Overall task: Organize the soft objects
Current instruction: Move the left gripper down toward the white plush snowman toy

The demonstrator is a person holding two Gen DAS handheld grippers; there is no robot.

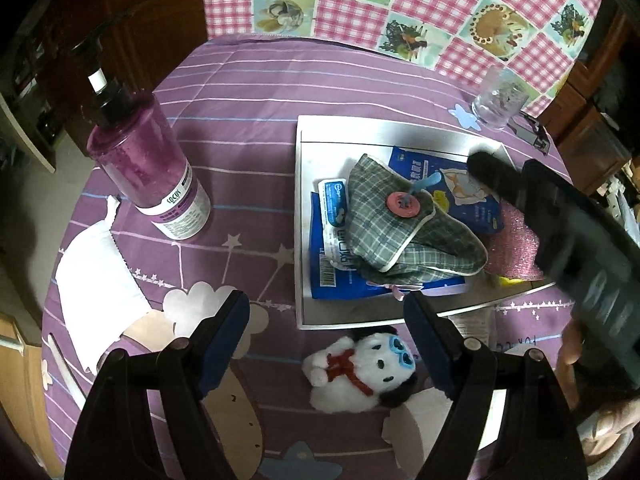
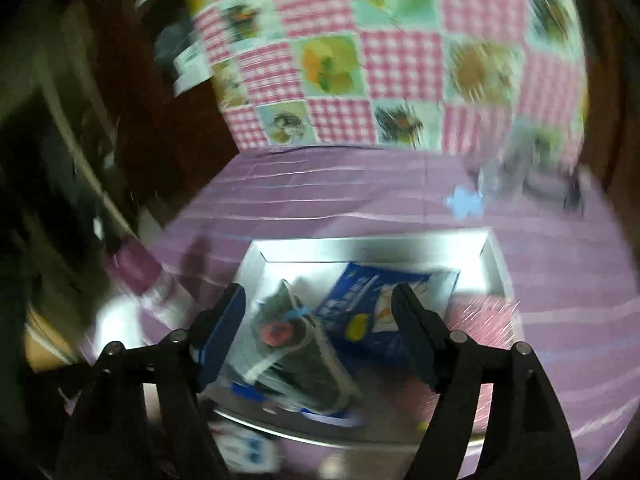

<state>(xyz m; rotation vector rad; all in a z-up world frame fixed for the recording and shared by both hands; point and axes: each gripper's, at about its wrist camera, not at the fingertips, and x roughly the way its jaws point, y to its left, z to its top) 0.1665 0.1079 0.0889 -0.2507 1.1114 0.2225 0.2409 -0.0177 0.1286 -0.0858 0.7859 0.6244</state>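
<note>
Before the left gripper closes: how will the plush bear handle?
The plush bear looks fluffy and stuffed, so it probably squashes under the pads and weighs little. Lying on its side on the bedspread, it shouldn't roll. Its fur may slip.

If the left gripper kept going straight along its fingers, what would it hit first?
Most likely the white plush bear with the red scarf, lying between the open left gripper's fingers on the purple striped bedspread, just short of the silver tray. Depth is uncertain.

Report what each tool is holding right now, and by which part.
Nothing is held. The left tool stands open above the plush toy, not touching it. The right tool is open over the plaid cloth in the tray, with no grip on it.
</note>
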